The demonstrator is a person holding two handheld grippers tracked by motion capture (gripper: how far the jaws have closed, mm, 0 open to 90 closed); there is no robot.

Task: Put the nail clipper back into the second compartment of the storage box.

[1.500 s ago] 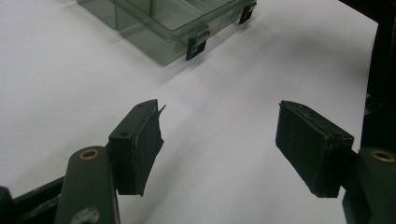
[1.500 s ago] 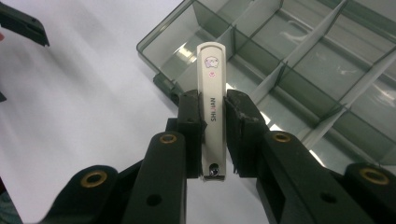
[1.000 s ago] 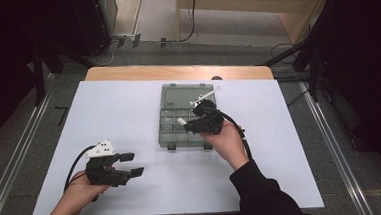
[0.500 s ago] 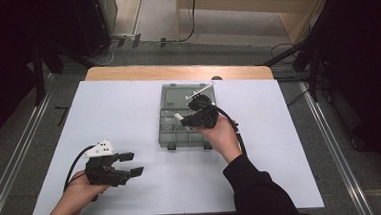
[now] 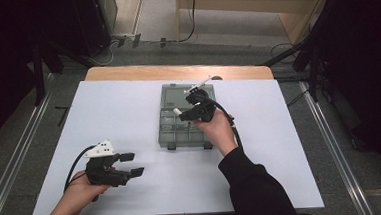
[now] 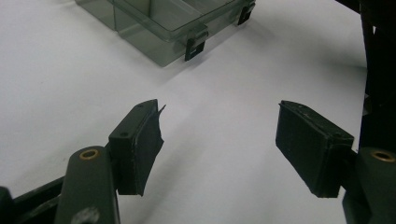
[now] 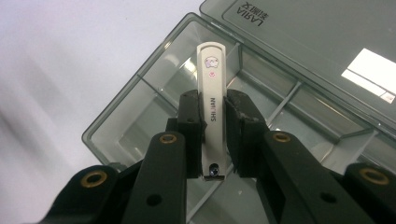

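White nail clipper [image 7: 212, 107] clamped in right hand-held gripper [image 7: 214, 126]; left hand-held gripper [image 6: 219, 144] gapes.

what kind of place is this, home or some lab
Most likely a lab or recording workspace, not a home: a white-covered table between metal floor rails, loose cables on the floor behind, and dark stands around it.
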